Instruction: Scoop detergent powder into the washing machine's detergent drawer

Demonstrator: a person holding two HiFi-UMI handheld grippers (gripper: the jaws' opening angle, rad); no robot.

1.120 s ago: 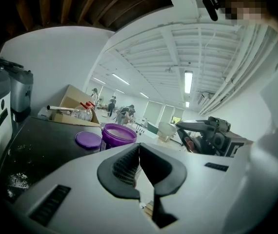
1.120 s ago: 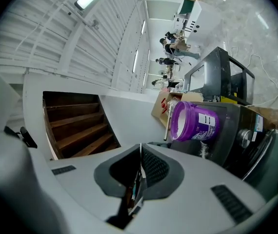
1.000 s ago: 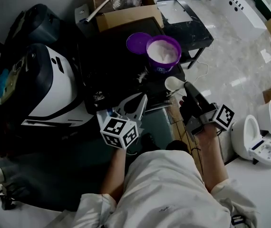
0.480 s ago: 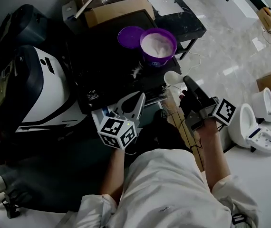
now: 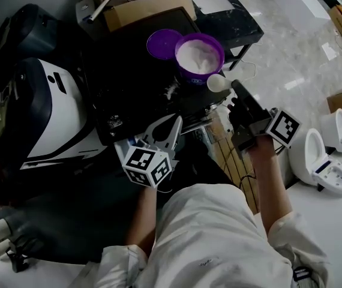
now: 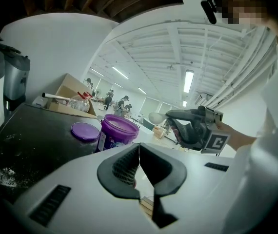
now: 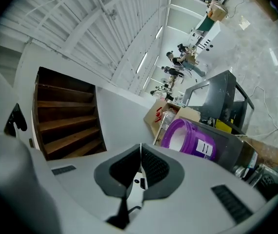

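Detergent powder (image 5: 198, 54) fills the open purple tub (image 5: 190, 74). Your right gripper (image 5: 237, 93) is nearer, its jaws clamped on the white scoop (image 5: 217, 83), whose bowl is just beside the tub's near-right rim, handle pointing away. Your left gripper (image 5: 173, 126), well short of the tub, is closed and empty.

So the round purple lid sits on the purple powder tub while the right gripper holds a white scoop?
No: the head view shows the round purple lid lying beside the purple powder tub. The right gripper does hold the white scoop.
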